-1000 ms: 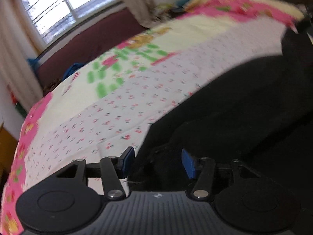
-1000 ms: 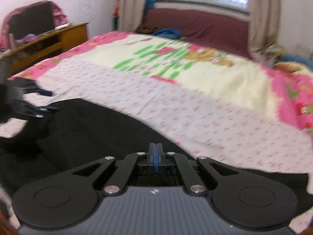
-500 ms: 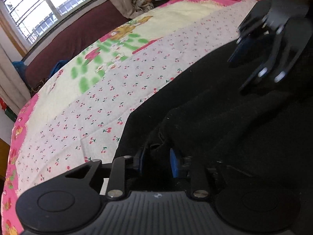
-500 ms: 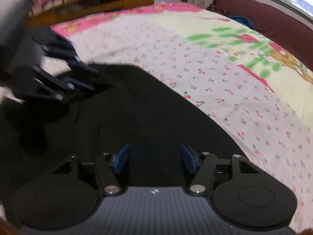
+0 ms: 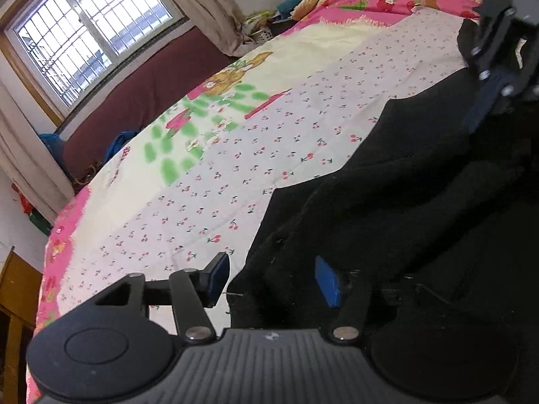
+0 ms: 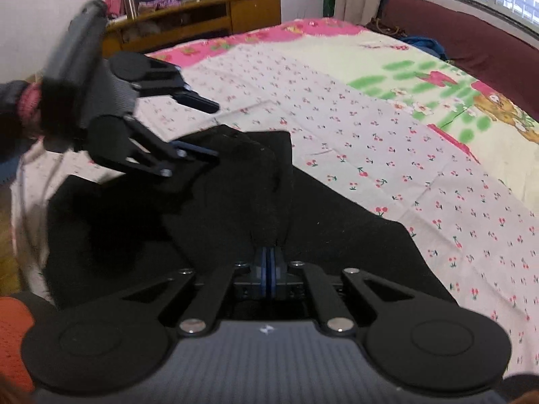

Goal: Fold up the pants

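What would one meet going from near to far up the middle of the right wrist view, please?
Right gripper, shut on a pinch of the black pants → cherry-print bedsheet → pink sheet border → wooden cabinet.

Home bedroom: bed (image 5: 303, 107), curtained window (image 5: 91, 33).

pants (image 6: 303, 222) – on bed (image 6: 370, 107) | cabinet (image 6: 209, 17) – behind bed

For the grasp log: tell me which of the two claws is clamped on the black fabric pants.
The right claw: its blue pads are pinched shut on a fold of the black fabric pants. The left claw stands open, pads apart around the cloth's edge.
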Demonstrator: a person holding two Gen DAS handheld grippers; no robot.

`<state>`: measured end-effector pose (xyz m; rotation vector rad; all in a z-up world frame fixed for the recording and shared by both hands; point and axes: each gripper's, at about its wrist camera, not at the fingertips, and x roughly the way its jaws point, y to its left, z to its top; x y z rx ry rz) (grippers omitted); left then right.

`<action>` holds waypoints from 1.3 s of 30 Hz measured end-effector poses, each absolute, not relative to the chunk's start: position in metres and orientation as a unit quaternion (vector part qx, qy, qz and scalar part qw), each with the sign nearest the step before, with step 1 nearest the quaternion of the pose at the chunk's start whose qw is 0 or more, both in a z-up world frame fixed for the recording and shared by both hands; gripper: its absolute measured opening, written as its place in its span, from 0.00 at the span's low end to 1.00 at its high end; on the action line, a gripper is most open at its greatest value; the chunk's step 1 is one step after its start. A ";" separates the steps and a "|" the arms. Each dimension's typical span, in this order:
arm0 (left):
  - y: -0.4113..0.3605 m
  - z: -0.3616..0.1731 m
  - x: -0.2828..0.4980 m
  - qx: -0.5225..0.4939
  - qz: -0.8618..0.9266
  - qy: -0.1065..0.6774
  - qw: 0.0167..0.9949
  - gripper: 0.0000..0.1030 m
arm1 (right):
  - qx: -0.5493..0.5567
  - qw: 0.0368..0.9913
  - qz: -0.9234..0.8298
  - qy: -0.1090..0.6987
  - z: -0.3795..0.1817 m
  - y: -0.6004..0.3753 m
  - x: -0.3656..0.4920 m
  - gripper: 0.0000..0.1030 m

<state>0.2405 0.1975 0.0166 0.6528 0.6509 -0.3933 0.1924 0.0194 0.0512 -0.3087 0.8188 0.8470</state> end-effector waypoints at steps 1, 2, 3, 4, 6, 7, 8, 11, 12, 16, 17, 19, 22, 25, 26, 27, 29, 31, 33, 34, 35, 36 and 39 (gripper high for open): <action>0.196 0.016 0.242 0.316 -0.196 0.316 0.873 0.68 | -0.146 0.819 0.400 0.384 0.053 0.017 0.186 0.03; 0.194 0.013 0.243 0.322 -0.204 0.318 0.868 0.68 | -0.150 0.818 0.402 0.383 0.055 0.018 0.182 0.03; 0.192 0.008 0.246 0.333 -0.208 0.324 0.861 0.69 | -0.155 0.817 0.402 0.383 0.055 0.018 0.178 0.02; 0.190 0.004 0.248 0.342 -0.207 0.332 0.855 0.68 | -0.159 0.814 0.404 0.386 0.054 0.018 0.177 0.00; 0.190 -0.005 0.255 0.348 -0.204 0.350 0.845 0.57 | -0.157 0.810 0.400 0.398 0.048 0.016 0.176 0.00; 0.190 -0.006 0.256 0.346 -0.201 0.359 0.843 0.38 | -0.158 0.808 0.399 0.403 0.045 0.016 0.178 0.00; 0.190 -0.006 0.254 0.340 -0.204 0.366 0.842 0.31 | -0.156 0.808 0.399 0.405 0.045 0.014 0.177 0.00; 0.189 -0.005 0.237 0.359 -0.207 0.353 0.839 0.23 | -0.154 0.819 0.390 0.391 0.048 0.013 0.180 0.04; 0.189 -0.006 0.235 0.362 -0.206 0.351 0.839 0.22 | -0.158 0.829 0.385 0.373 0.050 0.014 0.182 0.05; 0.191 -0.004 0.233 0.342 -0.199 0.350 0.849 0.23 | -0.195 0.836 0.394 0.328 0.050 0.043 0.205 0.50; 0.193 -0.002 0.234 0.329 -0.197 0.350 0.855 0.23 | -0.196 0.833 0.402 0.324 0.047 0.053 0.214 0.54; 0.197 0.000 0.233 0.317 -0.196 0.349 0.860 0.25 | -0.211 0.828 0.414 0.315 0.041 0.075 0.227 0.59; 0.201 0.001 0.227 0.312 -0.196 0.348 0.862 0.27 | -0.236 0.833 0.402 0.297 0.024 0.104 0.249 0.64; 0.207 0.002 0.227 0.304 -0.191 0.348 0.866 0.31 | -0.207 0.823 0.388 0.360 0.002 0.118 0.275 0.14; 0.210 0.003 0.226 0.302 -0.186 0.348 0.868 0.31 | -0.179 0.820 0.387 0.383 0.001 0.116 0.277 0.07; 0.213 0.005 0.224 0.302 -0.183 0.347 0.869 0.32 | -0.172 0.825 0.384 0.376 0.005 0.113 0.272 0.08; 0.221 0.011 0.220 0.302 -0.172 0.342 0.873 0.32 | -0.184 0.834 0.396 0.337 0.023 0.102 0.244 0.08; 0.227 0.017 0.214 0.295 -0.160 0.334 0.881 0.38 | -0.169 0.839 0.408 0.316 0.048 0.086 0.211 0.07; 0.228 0.028 0.202 0.287 -0.152 0.321 0.890 0.44 | -0.192 0.843 0.415 0.282 0.066 0.078 0.173 0.07; 0.228 0.032 0.195 0.285 -0.153 0.315 0.892 0.51 | -0.212 0.842 0.420 0.263 0.072 0.074 0.152 0.07; 0.225 0.038 0.183 0.284 -0.156 0.308 0.895 0.55 | -0.228 0.839 0.426 0.250 0.076 0.070 0.128 0.07; 0.223 0.041 0.173 0.285 -0.160 0.305 0.895 0.62 | -0.231 0.835 0.432 0.250 0.077 0.065 0.111 0.07; 0.214 0.044 0.131 0.289 -0.179 0.304 0.890 0.69 | -0.237 0.821 0.443 0.271 0.061 0.054 0.063 0.08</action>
